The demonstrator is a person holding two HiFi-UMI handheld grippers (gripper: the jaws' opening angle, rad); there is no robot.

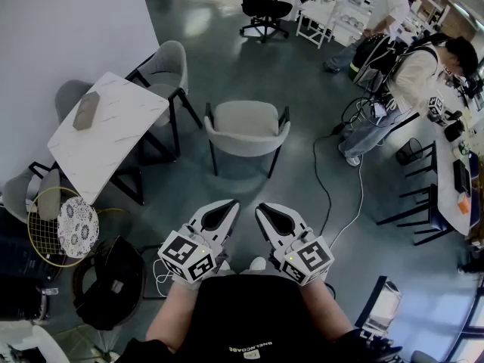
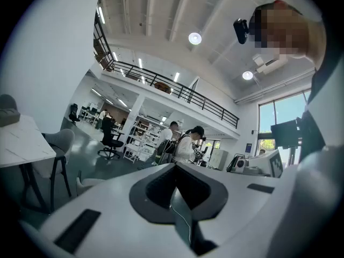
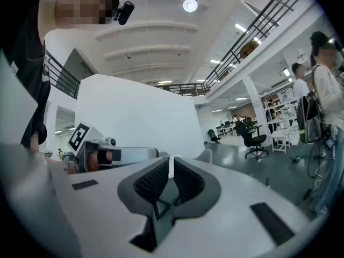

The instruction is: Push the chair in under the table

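Closed on nothing for pushing, left claw [image 1: 226,206] and right claw [image 1: 264,210] are hovering short of the chair [image 1: 246,129] pulled out from the worktop [image 1: 106,136].

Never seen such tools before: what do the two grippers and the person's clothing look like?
The left gripper and the right gripper are white pointed shells with dark textured insides; each carries a cube of black-and-white square markers. The person wears a black top.

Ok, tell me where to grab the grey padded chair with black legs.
I'd take the grey padded chair with black legs by the top rim of its curved backrest, coming from the near side: that rim is nearest and unobstructed, with the seat facing away.
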